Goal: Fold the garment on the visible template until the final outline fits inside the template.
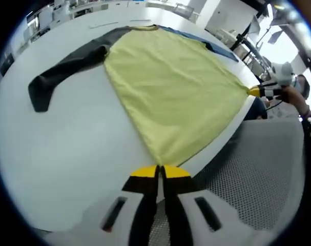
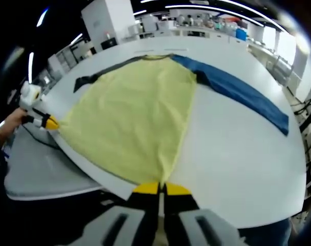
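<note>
A yellow long-sleeved garment (image 1: 168, 87) (image 2: 132, 118) lies flat on the white table (image 1: 63, 148). One sleeve is dark grey (image 1: 63, 69) (image 2: 96, 76), the other blue (image 2: 242, 95) (image 1: 206, 43). My left gripper (image 1: 159, 171) is shut on one bottom corner of the hem at the table's near edge. My right gripper (image 2: 160, 188) is shut on the other bottom corner; in the left gripper view the right gripper (image 1: 257, 92) shows at the right, held by a hand. The left gripper (image 2: 47, 123) shows at the left of the right gripper view. The hem is stretched between them.
A grey perforated surface (image 1: 257, 169) (image 2: 37, 171) sits below the table edge by the hem. Bare tabletop (image 2: 237, 154) spreads beside the blue sleeve. Desks and equipment (image 2: 196, 20) stand far behind in the room.
</note>
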